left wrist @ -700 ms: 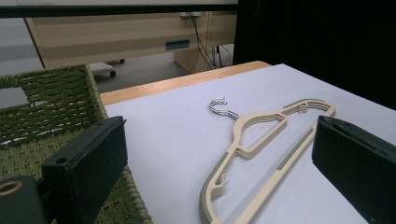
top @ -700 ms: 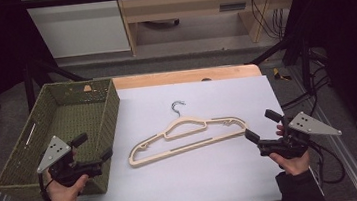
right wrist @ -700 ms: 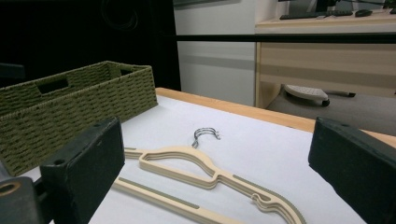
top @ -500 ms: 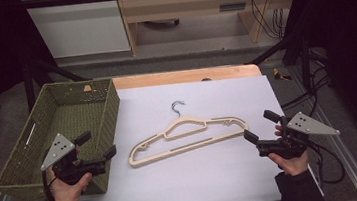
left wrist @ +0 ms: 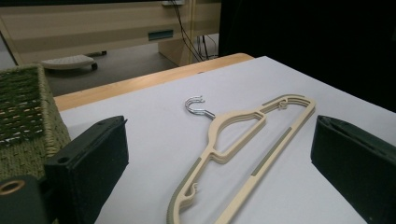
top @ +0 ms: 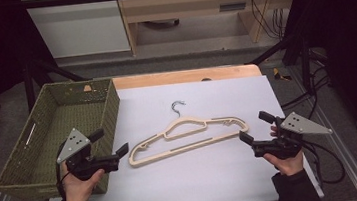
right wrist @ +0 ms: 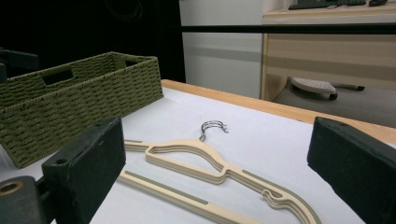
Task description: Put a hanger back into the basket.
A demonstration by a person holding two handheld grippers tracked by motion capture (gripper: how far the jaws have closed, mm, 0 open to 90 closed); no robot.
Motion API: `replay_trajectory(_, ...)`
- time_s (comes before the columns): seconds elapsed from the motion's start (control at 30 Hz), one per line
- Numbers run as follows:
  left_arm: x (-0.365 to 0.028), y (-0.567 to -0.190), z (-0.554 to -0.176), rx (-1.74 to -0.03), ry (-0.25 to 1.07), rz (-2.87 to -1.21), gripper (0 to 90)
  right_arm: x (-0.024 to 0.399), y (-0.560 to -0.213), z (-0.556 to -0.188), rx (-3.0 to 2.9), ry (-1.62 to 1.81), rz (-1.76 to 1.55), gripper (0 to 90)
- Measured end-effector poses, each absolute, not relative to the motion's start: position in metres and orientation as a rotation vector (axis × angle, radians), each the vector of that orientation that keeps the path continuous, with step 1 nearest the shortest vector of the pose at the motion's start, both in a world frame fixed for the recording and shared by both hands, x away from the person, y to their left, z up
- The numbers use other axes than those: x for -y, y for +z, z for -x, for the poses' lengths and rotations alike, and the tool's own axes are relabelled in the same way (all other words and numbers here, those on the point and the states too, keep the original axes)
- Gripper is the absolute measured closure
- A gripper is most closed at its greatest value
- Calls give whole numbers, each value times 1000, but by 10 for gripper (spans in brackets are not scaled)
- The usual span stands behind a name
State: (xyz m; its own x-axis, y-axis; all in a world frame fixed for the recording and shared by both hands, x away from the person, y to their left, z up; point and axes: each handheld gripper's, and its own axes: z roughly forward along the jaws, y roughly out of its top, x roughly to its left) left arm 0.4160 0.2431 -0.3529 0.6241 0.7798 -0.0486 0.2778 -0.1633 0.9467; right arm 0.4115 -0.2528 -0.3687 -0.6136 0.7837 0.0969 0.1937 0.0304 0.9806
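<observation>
A cream plastic hanger (top: 190, 135) with a metal hook (top: 177, 105) lies flat in the middle of the white table; in the gripper views it looks like a small stack (left wrist: 243, 140) (right wrist: 210, 163). My left gripper (top: 109, 142) is open and points right at the hanger's left end, just short of it. At the hanger's right end, my right gripper (top: 254, 126) is open and points left, a small gap away. Nothing sits between either pair of jaws.
A green woven basket (top: 109, 107) stands at the table's left side, close behind my left gripper; it also appears in the gripper views (left wrist: 23, 112) (right wrist: 84, 93). A wooden strip (top: 184, 76) runs along the far table edge. Cables (top: 324, 165) trail at the right.
My left gripper has shifted right, closer to the hanger's left end. My right gripper has edged slightly left toward the other end. The hanger has not moved.
</observation>
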Motion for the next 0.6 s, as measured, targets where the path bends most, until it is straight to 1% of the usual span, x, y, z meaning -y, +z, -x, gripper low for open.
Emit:
replay_trajectory(0.27,-218,-355,-428,-834,524,-1799,53,249,-371,-414,-1857,1609,-983,48)
replay_trajectory(0.33,-209,-357,-432,-824,522,-1841,55,249,-371,-414,-1860,1609,-984,48)
replay_trajectory(0.37,-203,-360,-438,-815,500,-1873,55,249,-371,-414,-1864,1608,-980,49)
replay_trajectory(0.6,-183,-369,-458,-826,438,-1939,69,249,-371,-414,-1866,1608,-977,50)
